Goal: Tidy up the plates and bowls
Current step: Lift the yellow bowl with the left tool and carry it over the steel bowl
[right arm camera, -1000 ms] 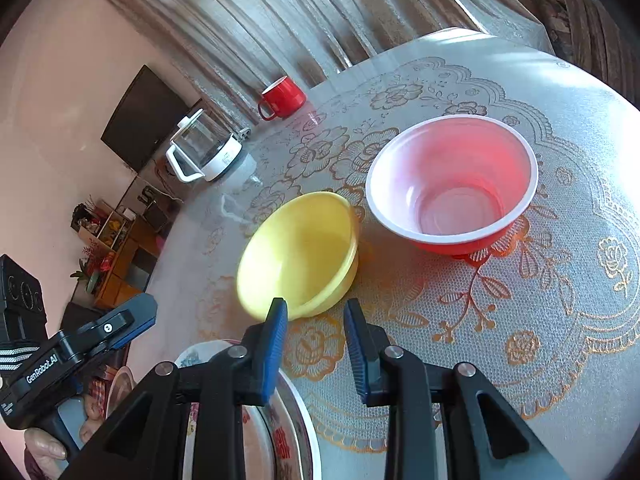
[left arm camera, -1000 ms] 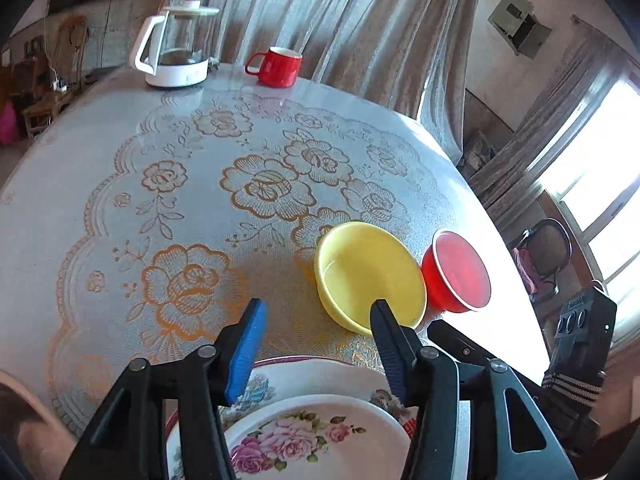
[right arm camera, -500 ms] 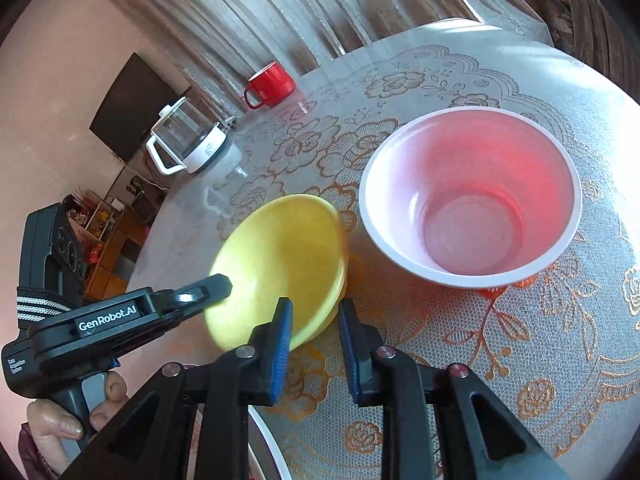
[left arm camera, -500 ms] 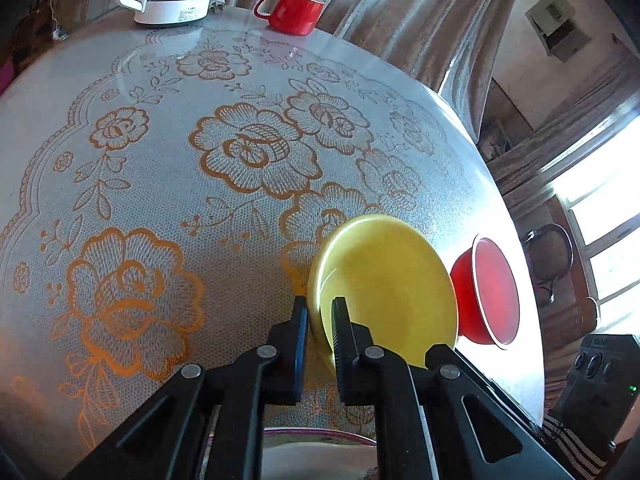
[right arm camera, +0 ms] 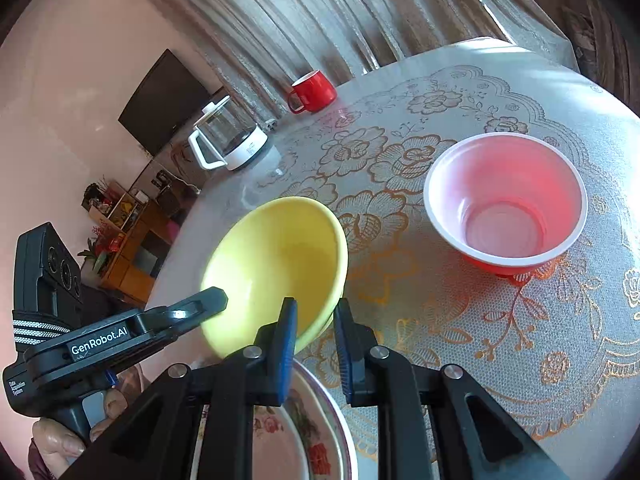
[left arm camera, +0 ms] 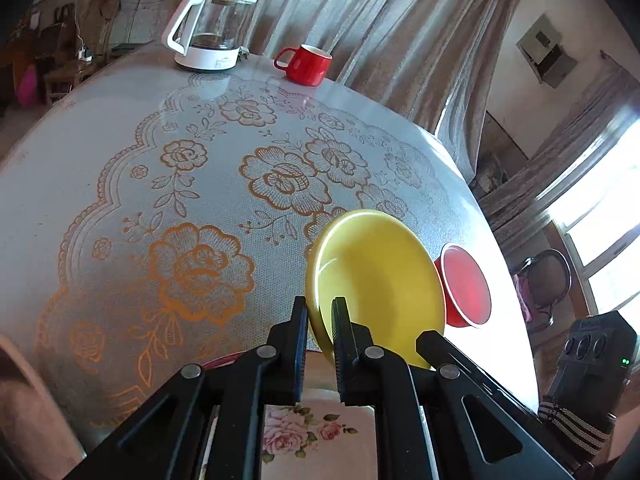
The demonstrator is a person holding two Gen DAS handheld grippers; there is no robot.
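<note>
The yellow bowl (left arm camera: 380, 280) is off the table (left arm camera: 120, 200) and tilted, hanging over the flowered plates (left arm camera: 312, 432) at the near edge. Both grippers have it by the rim. The left gripper (left arm camera: 320, 320) is clenched on the bowl's left rim, one pad inside, one outside. The right gripper (right arm camera: 314, 320) has just been closing and pinches the rim on the near right side; in its own view the bowl edge sits between the blue pads (right arm camera: 286, 344). The left tool's finger (right arm camera: 196, 304) shows there too, laid on the bowl's other side, with a hand (right arm camera: 68, 436) on its handle.

The red bowl (right arm camera: 506, 204) sits upright on the lace cloth just beside, not touching. Way back by the curtain are a red mug (left arm camera: 306, 64) and a glass kettle (left arm camera: 210, 32) on its white base.
</note>
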